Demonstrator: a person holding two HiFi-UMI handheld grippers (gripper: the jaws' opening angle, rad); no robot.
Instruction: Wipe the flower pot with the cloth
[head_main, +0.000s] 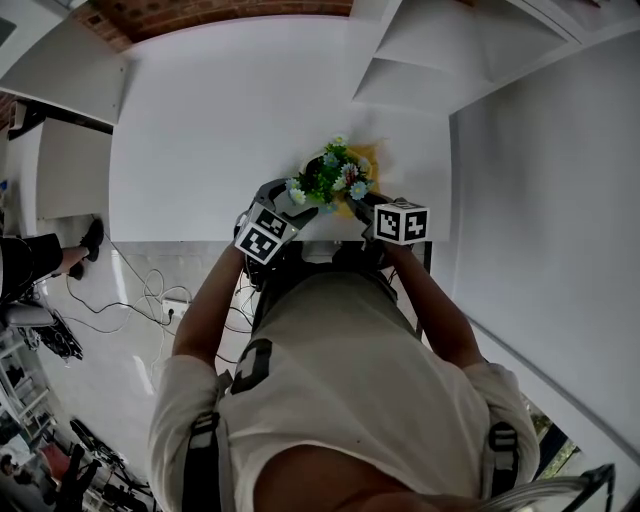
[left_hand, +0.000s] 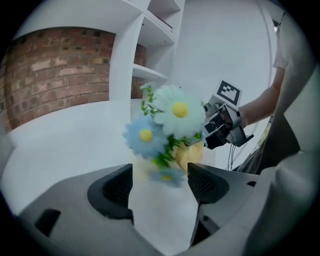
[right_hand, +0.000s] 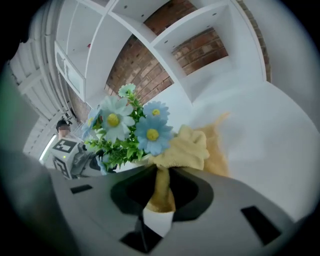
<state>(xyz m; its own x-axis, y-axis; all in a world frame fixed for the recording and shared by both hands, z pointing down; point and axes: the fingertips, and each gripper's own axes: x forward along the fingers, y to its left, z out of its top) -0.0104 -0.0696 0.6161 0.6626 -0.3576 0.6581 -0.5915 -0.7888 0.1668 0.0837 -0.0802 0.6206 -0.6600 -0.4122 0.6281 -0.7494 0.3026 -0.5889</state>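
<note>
Right gripper (right_hand: 160, 192) clamps yellow cloth (right_hand: 187, 147), bunched against flower pot (right_hand: 129, 165) at its 4 o'clock. Left gripper (left_hand: 160, 176) stands open, empty, at pot's 8 o'clock. Pot sits near table (head_main: 200, 130) edge. Judgement: wiping barely begun, most left.

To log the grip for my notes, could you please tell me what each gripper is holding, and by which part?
The right gripper pinches the soft yellow cloth by a bunched fold; the left gripper holds nothing, jaws apart.
</note>
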